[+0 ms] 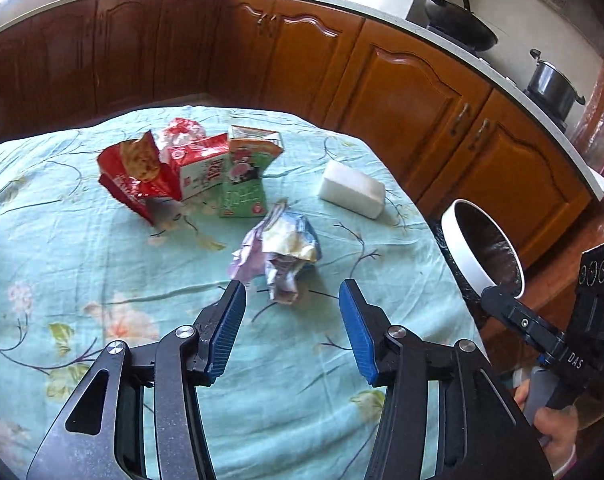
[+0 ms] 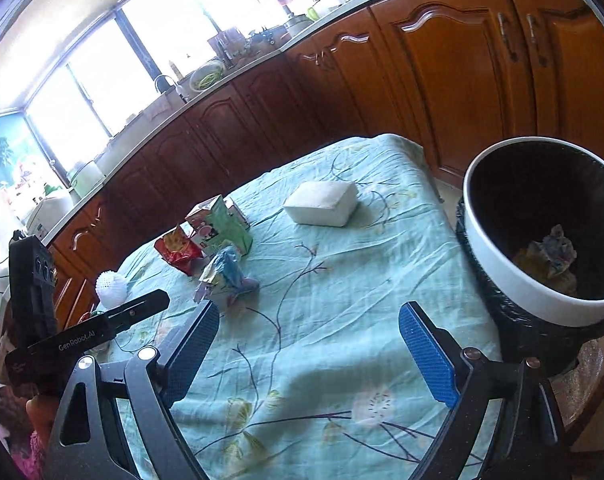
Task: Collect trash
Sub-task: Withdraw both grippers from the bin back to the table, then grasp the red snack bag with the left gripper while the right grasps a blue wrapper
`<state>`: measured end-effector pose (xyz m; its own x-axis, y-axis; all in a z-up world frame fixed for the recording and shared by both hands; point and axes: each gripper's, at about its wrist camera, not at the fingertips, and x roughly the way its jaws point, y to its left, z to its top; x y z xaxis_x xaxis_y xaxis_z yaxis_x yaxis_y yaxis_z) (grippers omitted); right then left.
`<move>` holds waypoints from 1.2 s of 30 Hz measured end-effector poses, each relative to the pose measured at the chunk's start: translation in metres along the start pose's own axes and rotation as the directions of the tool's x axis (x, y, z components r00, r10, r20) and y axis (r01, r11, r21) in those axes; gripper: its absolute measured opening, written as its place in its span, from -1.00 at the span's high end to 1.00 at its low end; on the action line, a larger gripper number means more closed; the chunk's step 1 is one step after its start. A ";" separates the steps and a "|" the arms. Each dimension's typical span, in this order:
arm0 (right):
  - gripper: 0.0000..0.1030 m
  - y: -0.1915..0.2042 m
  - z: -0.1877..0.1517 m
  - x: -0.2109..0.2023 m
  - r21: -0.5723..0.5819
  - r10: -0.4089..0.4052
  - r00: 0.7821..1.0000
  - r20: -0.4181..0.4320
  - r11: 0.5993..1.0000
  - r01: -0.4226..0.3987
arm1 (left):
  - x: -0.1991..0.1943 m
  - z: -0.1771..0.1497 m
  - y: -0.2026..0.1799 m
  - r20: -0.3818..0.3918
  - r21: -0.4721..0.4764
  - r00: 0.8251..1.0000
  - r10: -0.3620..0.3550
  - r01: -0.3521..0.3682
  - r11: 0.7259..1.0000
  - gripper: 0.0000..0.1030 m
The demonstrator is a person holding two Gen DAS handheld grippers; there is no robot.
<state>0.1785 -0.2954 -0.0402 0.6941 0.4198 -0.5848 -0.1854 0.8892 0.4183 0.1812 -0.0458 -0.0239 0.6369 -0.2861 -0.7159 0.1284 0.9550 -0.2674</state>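
Note:
A crumpled wrapper (image 1: 282, 252) lies on the floral tablecloth (image 1: 102, 280), just beyond my open, empty left gripper (image 1: 293, 294). Behind it stand a red snack bag (image 1: 138, 176), a red-and-white carton (image 1: 200, 168) and a green carton (image 1: 246, 172). A white block (image 1: 351, 189) lies to the right. In the right wrist view my right gripper (image 2: 307, 320) is open and empty over the cloth; the crumpled wrapper (image 2: 226, 276) and cartons (image 2: 218, 224) are at its left. The white bin (image 2: 541, 308) with a black liner holds some trash (image 2: 551, 256) at the table's right edge.
Wooden kitchen cabinets (image 1: 401, 92) run behind and to the right of the table. The bin also shows in the left wrist view (image 1: 457, 240). A white dimpled ball (image 2: 110, 286) sits near the table's left edge. The left gripper's body (image 2: 82, 332) shows at the left.

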 end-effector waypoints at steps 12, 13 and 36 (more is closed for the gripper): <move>-0.82 0.052 0.010 0.051 -0.067 0.056 0.996 -0.075 0.996 -0.061 | -0.013 0.024 0.058 0.059 -0.075 0.993 0.098 -0.093 0.993 -0.49; -0.82 0.055 0.010 0.056 -0.074 0.056 0.995 -0.083 0.995 -0.062 | -0.012 0.026 0.062 0.061 -0.079 0.993 0.104 -0.099 0.992 -0.49; 0.19 0.067 0.016 0.133 -0.016 0.096 0.973 -0.209 0.995 -0.101 | 0.060 0.072 0.120 -0.040 -0.148 0.995 0.095 -0.099 0.984 0.81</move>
<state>0.2692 -0.1833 -0.0788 0.5128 0.5317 -0.6740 -0.2656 0.8449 0.4643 0.2897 0.0572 -0.0524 0.6156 -0.1974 -0.7630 -0.0492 0.9566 -0.2872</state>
